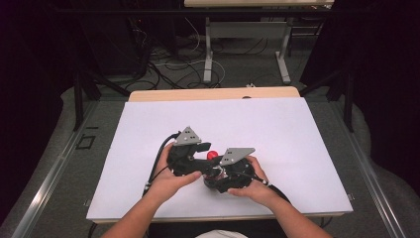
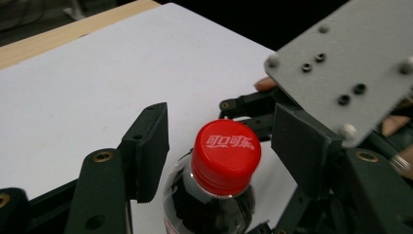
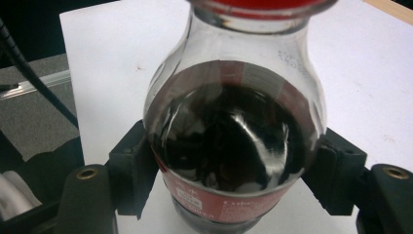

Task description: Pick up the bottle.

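Right gripper (image 3: 234, 170) fingers clamp the cola bottle (image 3: 234, 141); left gripper (image 2: 219, 151) fingers seemingly clear its cap (image 2: 226, 156).

Table top (image 1: 277, 124) covered by a white sheet, bare wood strip (image 1: 213, 93) along the far edge. Grey carpet floor (image 1: 247, 69) beyond it, loose cables (image 1: 173, 64) tangled there. Second table past that, grey metal legs (image 1: 208, 54), light wood top (image 1: 257, 2) at the frame edge. Black stand legs (image 1: 86, 82) at both far corners. Metal rails (image 1: 54, 168) along the floor on both sides. Dark curtains (image 1: 376, 44) left and right; lighting dim, sheet is the brightest surface.
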Motion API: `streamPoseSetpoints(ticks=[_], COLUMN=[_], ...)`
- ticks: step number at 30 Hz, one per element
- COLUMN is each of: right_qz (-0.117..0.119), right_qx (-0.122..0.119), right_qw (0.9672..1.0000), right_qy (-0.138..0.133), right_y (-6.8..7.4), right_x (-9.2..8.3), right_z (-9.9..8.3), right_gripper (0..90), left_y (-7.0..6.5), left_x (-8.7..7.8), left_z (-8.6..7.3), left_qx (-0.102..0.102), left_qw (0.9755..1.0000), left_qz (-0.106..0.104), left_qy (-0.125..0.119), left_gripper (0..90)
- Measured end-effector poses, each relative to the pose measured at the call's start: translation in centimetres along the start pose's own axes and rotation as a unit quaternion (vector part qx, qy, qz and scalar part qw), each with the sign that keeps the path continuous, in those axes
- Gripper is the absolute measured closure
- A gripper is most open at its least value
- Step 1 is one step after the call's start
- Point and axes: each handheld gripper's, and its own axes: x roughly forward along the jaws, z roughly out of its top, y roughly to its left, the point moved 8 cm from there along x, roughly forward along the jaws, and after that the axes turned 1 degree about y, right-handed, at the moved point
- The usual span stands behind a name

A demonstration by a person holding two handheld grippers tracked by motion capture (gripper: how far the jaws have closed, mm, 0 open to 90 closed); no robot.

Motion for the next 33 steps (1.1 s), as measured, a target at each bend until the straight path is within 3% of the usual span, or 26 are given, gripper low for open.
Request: streamPoseSetpoints(ticks=[5, 6, 9, 14, 19, 26, 29, 33], right_qz=[0.009, 0.011, 0.022, 0.028, 0.026, 0.028, 0.024, 0.019], right_qx=[-0.002, -0.004, -0.009, -0.018, -0.013, -0.016, -0.012, -0.007], right_qw=[1.0000, 0.9999, 0.9997, 0.9994, 0.9996, 0.9995, 0.9996, 0.9998], right_qy=[-0.003, -0.003, 0.001, -0.006, -0.002, -0.001, -0.005, 0.002], right_y=[0.2, 0.3, 0.6, 0.8, 0.9, 1.0, 0.8, 0.6], right_x=[0.0, 0.0, -0.1, -0.1, 0.0, 0.0, 0.1, 0.0], right_z=[0.1, 0.1, 0.1, 0.2, 0.1, 0.1, 0.2, 0.0], right_gripper=[29.4, 29.4, 29.4, 29.4, 29.4, 29.4, 29.4, 29.5], left_y=[0.2, 0.4, 0.8, 1.2, 1.0, 0.1, 0.0, 0.0], left_x=[-0.6, -0.6, -0.4, 0.0, 0.5, 1.0, 1.2, 1.4], left_z=[-0.1, -0.1, -0.3, -0.3, -0.4, -0.4, -0.3, -0.2], left_qx=[0.028, 0.042, 0.058, 0.054, 0.053, 0.077, 0.078, 0.056], left_qw=[0.9979, 0.9969, 0.9957, 0.9923, 0.9909, 0.9904, 0.9927, 0.9973], left_qz=[-0.058, -0.066, -0.071, -0.112, -0.123, -0.114, -0.091, -0.043], left_qy=[0.001, 0.004, 0.007, -0.007, -0.009, -0.012, -0.017, -0.020], left_gripper=[37.8, 38.2, 41.0, 42.2, 45.8, 58.6, 60.9, 61.3])
